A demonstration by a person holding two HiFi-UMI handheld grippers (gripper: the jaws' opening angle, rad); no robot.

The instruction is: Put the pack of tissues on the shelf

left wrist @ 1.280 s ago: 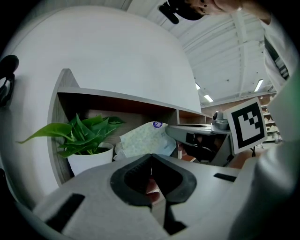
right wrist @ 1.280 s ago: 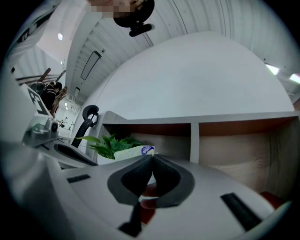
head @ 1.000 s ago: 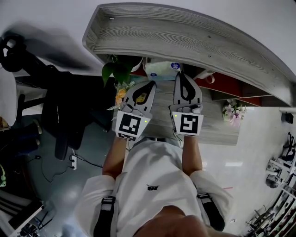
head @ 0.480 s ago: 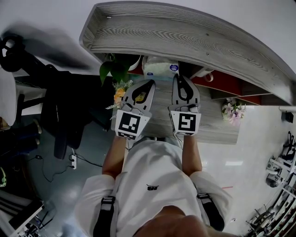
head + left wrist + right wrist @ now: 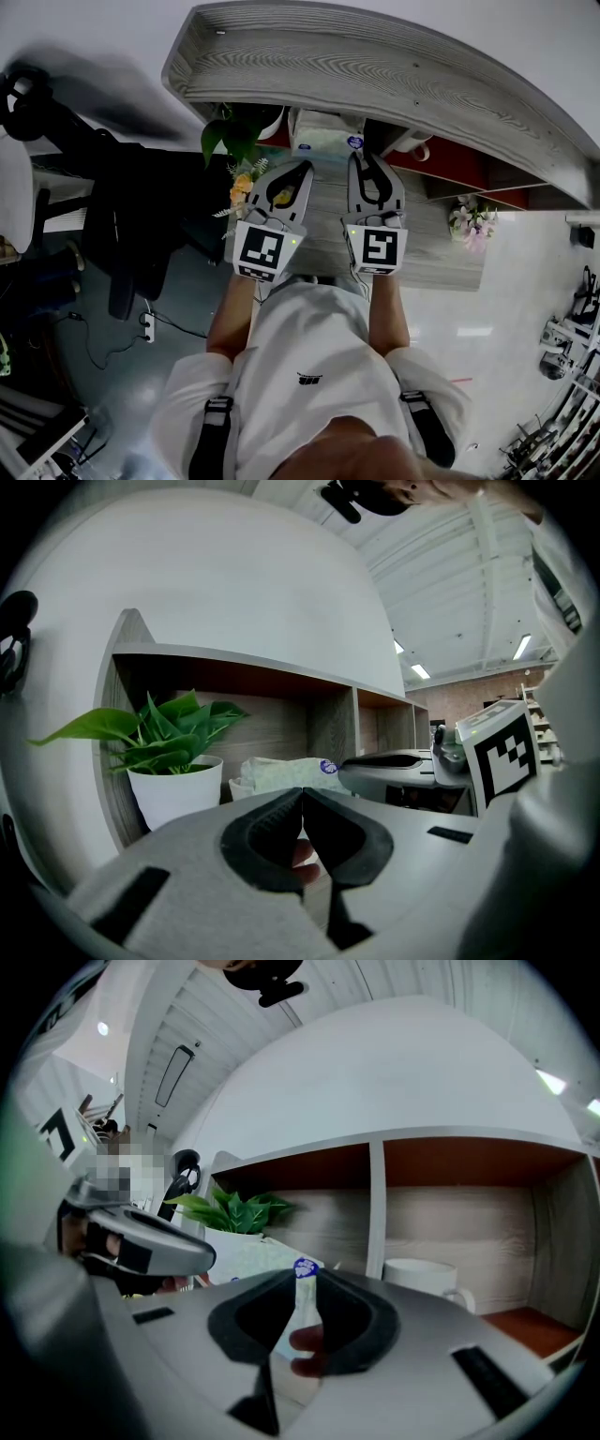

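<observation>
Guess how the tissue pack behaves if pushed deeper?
The pack of tissues looks soft, with a wrinkled wrapper, so it would probably squash before sliding. Low and wide on the shelf, it seems unlikely to tip or roll.

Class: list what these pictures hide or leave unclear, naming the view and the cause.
- Pack of tissues: head view, back part hidden under the shelf top.
- Blue label on the pack: print too small in every view.
- Mug: right gripper view, base hidden by the right gripper.
- Plant pot: left gripper view, bottom hidden by the left gripper.
</observation>
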